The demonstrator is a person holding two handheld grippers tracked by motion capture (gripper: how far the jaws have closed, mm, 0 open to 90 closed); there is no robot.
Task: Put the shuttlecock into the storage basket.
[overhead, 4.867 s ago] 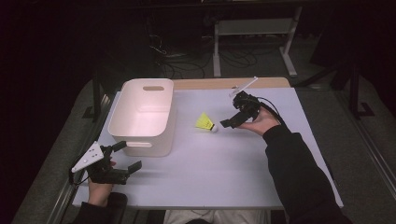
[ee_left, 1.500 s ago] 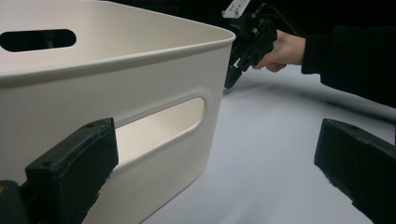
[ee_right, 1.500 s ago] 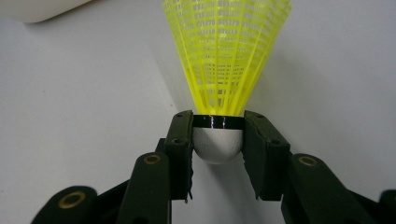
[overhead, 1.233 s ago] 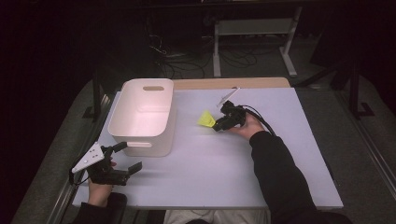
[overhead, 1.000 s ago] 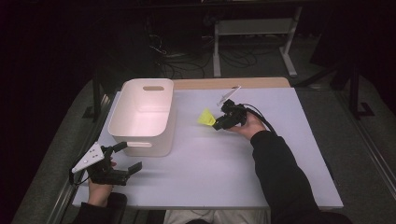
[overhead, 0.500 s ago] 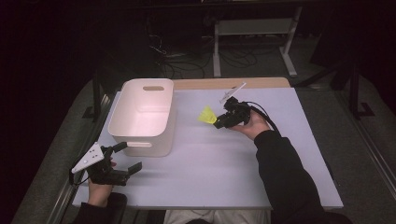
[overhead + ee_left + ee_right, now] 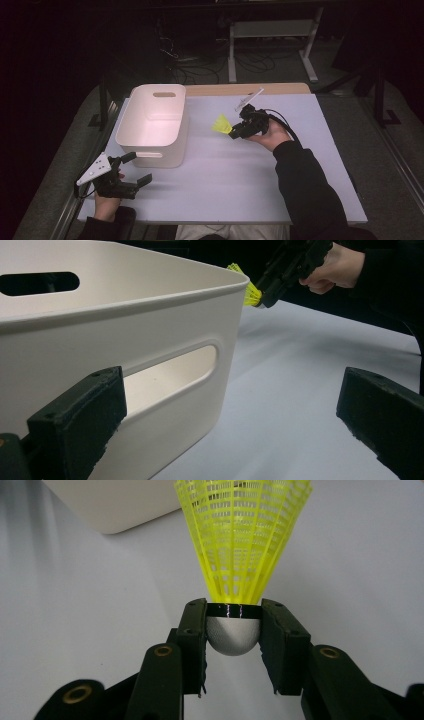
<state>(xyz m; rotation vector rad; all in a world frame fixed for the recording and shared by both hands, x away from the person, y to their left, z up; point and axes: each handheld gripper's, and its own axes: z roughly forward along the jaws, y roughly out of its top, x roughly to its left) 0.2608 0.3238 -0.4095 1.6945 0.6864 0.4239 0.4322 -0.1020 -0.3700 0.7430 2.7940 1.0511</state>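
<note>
From above, my right tongs grip a yellow shuttlecock above the worktop, right of the white bin. My left tongs gape empty beside the bin's handle. My right tongs' view: jaws clamp the shuttlecock's cork.

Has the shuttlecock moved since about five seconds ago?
Yes. The shuttlecock lay on the table then; now the right gripper holds it by the cork, off the surface, slightly nearer the bin.
</note>
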